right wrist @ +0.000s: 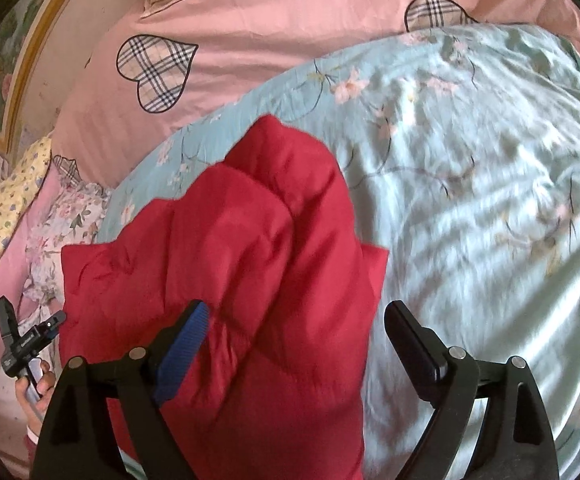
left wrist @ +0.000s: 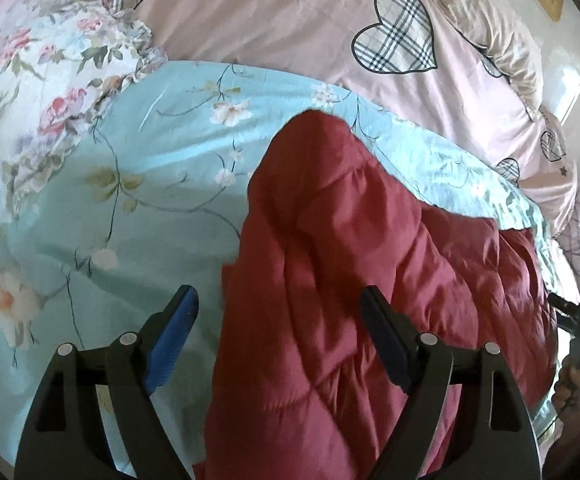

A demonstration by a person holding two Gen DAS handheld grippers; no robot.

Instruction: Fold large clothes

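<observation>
A red quilted padded garment [left wrist: 353, 264] lies folded in a long pile on a light blue floral quilt [left wrist: 102, 208]. It also shows in the right wrist view [right wrist: 242, 256]. My left gripper [left wrist: 280, 312] is open and empty, hovering above the garment's left edge, one finger over the quilt and one over the red fabric. My right gripper [right wrist: 295, 320] is open and empty above the garment's right part, its right finger over the blue quilt [right wrist: 469, 200]. The left gripper also shows small at the left of the right wrist view [right wrist: 30, 320].
A pink bedsheet with plaid hearts [left wrist: 393, 36] covers the bed beyond the quilt. A white floral pillow [left wrist: 38, 80] lies at the left. A yellow floral cushion [right wrist: 2, 208] and a framed wall panel [right wrist: 6, 60] sit at the bed's far side.
</observation>
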